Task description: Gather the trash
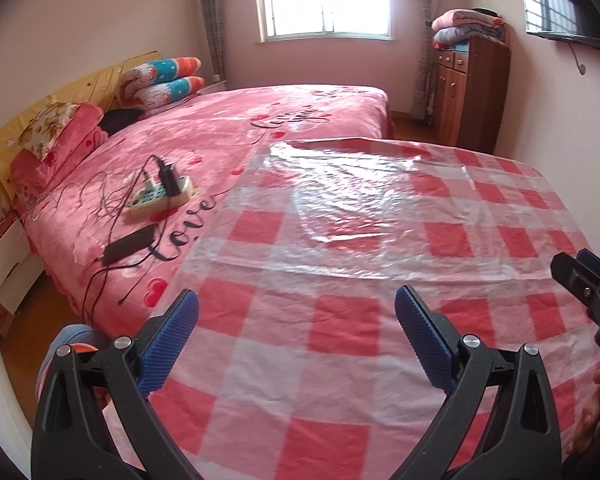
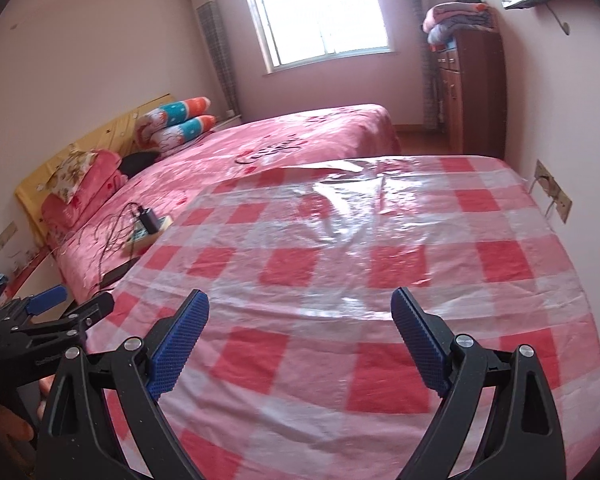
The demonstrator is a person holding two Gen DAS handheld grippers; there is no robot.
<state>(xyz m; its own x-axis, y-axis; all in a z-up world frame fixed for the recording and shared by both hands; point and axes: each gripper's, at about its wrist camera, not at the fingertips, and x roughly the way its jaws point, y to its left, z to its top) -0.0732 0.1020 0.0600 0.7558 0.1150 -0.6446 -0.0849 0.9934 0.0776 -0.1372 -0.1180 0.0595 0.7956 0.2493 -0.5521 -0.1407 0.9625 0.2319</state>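
A table under a red-and-white checked plastic cloth (image 1: 340,340) fills the foreground of both views, and a wrinkled clear film (image 1: 360,200) lies over its far half. I cannot make out any separate piece of trash on it. My left gripper (image 1: 297,298) hovers open above the table's near left part with nothing between its blue pads. My right gripper (image 2: 300,299) is open and empty too, over the near middle of the cloth (image 2: 320,360). Each gripper shows in the other's view: the right gripper (image 1: 580,268) at the right edge, the left gripper (image 2: 72,300) at the left edge.
Left of the table stands a bed with a pink blanket (image 1: 228,128). On it lie a power strip with a charger and tangled cables (image 1: 160,192) and a flat black device (image 1: 128,250). A wooden cabinet (image 1: 472,92) stands at the back right, a wall socket (image 2: 552,192) beside the table.
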